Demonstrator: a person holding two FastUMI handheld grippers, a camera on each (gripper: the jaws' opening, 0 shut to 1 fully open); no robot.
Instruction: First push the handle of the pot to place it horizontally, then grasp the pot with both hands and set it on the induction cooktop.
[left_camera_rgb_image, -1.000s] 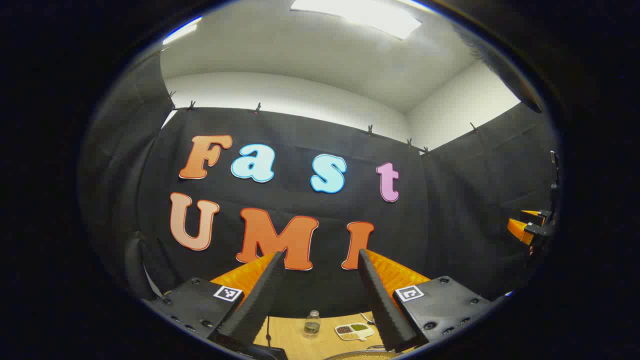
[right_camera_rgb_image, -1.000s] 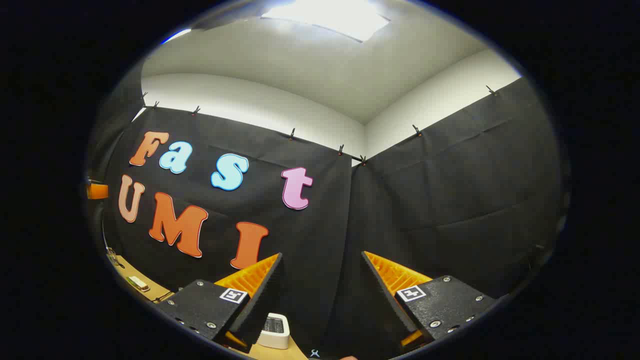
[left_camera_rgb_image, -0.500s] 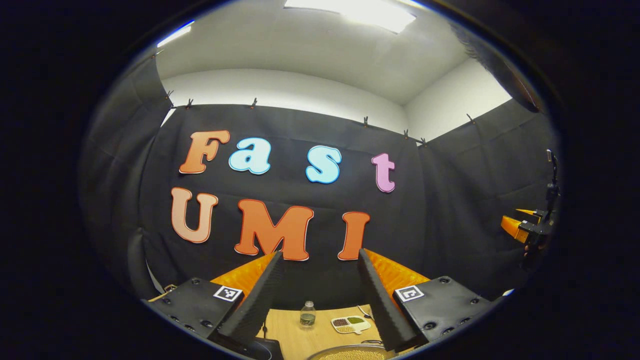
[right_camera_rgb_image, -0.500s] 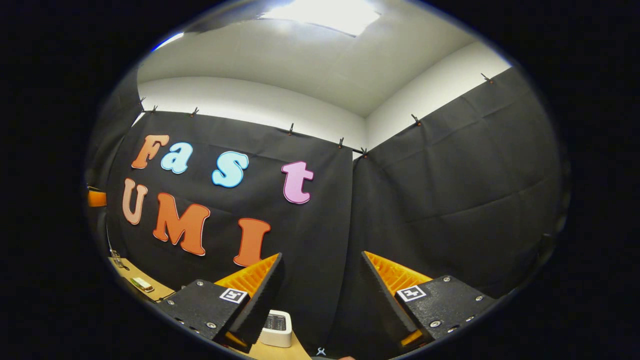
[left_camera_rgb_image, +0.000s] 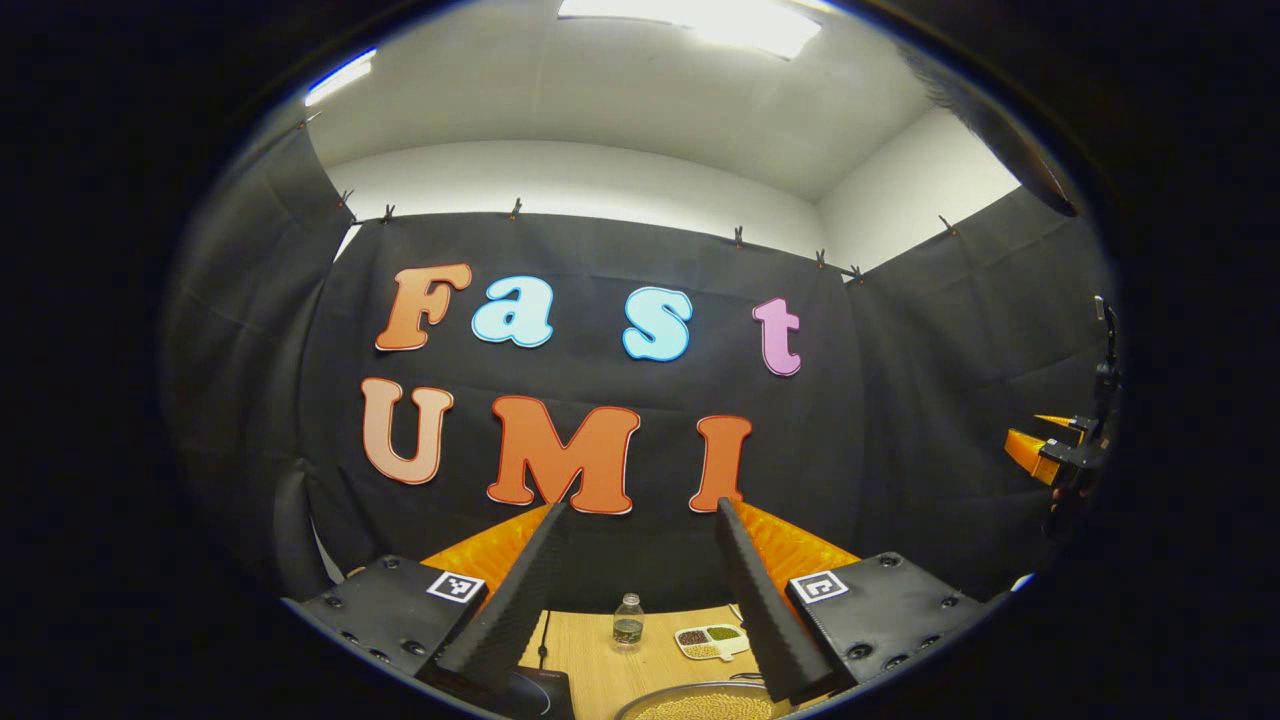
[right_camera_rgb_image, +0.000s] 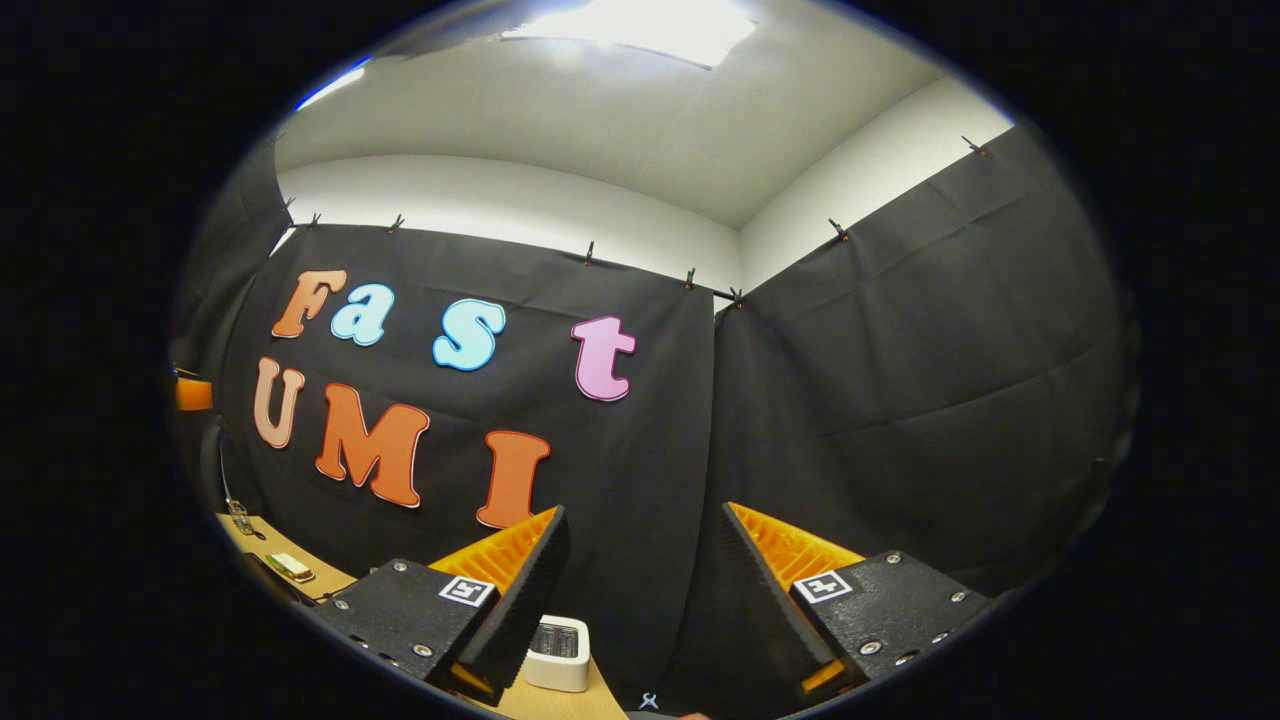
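1. Black cloth walls the booth on all sides, white wall and ceiling above it; both gripper views are tilted well up, so little of the wooden table (left_camera_rgb_image: 590, 650) shows.
2. At 6 o'clock in the left gripper view, a round metal rim holding pale grains peeks up: likely the pot (left_camera_rgb_image: 700, 705). Its handle is out of sight, so I cannot tell how it lies.
3. Just at 7 o'clock of that rim sits a dark glossy slab, probably the induction cooktop (left_camera_rgb_image: 535, 690), near the pot.
4. Farther back on the table stand a small clear bottle (left_camera_rgb_image: 627, 622) and, at its 3 o'clock, a divided dish of beans (left_camera_rgb_image: 712, 641).
5. The left gripper (left_camera_rgb_image: 640, 520) hangs above the pot with its jaws spread wide, nothing between them.
6. The right gripper (right_camera_rgb_image: 645, 525) also has its jaws spread and empty; a small white box with a dark top (right_camera_rgb_image: 558, 653) sits on the table beyond its left finger. The same gripper shows at 3 o'clock in the left gripper view, well apart.
7. Judging by this, the first step, pushing the handle level, has not begun.
8. The next move calls for tipping a gripper down to find the handle, then nudging it sideways with a finger, gently so the grains do not spill.
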